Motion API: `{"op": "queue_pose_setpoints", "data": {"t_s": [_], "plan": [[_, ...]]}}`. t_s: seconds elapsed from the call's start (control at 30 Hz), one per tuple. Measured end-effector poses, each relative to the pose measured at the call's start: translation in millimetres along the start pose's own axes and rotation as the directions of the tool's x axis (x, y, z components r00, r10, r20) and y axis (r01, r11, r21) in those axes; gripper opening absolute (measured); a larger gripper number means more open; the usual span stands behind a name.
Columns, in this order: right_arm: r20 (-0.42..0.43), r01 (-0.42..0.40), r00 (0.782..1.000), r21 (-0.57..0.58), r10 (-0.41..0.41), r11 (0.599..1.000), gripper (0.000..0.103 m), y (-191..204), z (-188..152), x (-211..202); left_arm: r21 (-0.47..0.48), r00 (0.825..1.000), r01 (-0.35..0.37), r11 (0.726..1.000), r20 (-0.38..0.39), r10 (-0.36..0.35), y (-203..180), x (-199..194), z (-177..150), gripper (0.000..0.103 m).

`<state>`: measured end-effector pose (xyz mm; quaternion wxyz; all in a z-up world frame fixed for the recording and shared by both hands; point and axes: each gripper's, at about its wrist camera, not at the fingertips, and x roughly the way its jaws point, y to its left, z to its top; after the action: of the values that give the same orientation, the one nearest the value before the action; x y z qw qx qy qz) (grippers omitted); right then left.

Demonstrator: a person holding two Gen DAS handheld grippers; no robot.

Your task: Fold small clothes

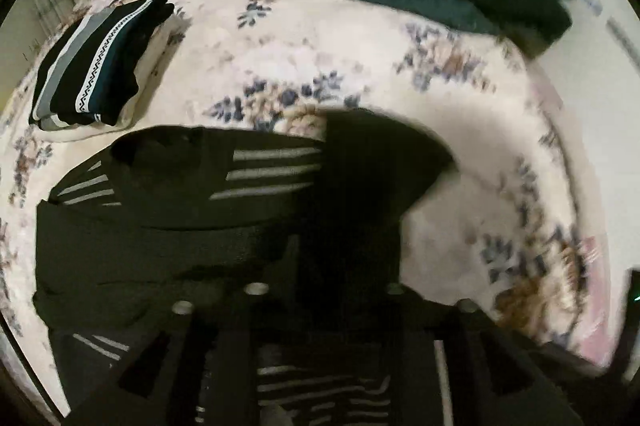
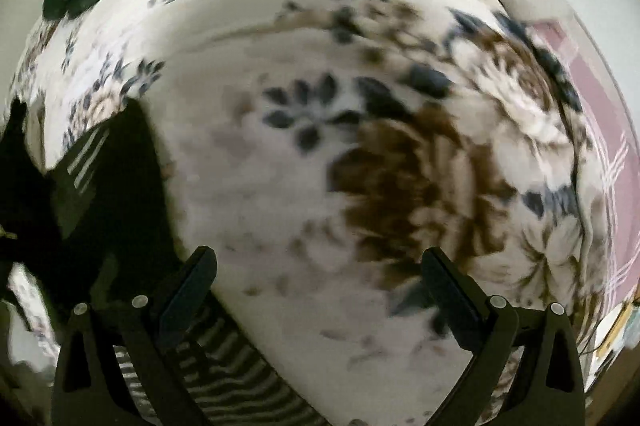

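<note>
- A dark striped garment (image 1: 168, 226) is spread on a floral bedspread (image 1: 360, 74), directly under the left gripper (image 1: 324, 290), whose opening cannot be made out.
- The right gripper (image 2: 320, 266) is held wide open and empty; the garment lies to its left.

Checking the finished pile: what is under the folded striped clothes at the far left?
The folded striped clothes sit on a pale cushion or pillow, its edge showing, on the floral blanket. The rest of the cushion is covered.

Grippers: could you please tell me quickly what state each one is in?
Left gripper: shut on the striped garment.
Right gripper: open, holding nothing.
</note>
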<state>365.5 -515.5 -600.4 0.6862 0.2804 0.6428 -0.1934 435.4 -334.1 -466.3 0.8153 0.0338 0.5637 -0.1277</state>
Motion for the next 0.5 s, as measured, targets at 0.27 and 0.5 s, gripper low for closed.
{"op": "queue_pose_setpoints", "data": {"t_s": [0.27, 0.5], "plan": [[-0.148, -0.317, 0.936, 0.039, 0.319, 0.948, 0.094, -10.6, 14.1, -6.4, -0.01, 0.97, -0.215, 0.977, -0.119, 0.212, 72.5, 11.7, -107.9, 0.091], [-0.225, -0.464, 0.867, -0.035, 0.445, 0.885, 0.079, 109.7, 29.7, 28.3, -0.183, 0.882, -0.412, 0.893, -0.326, 0.34, 199.2, 23.0, -211.8, 0.094]]}}
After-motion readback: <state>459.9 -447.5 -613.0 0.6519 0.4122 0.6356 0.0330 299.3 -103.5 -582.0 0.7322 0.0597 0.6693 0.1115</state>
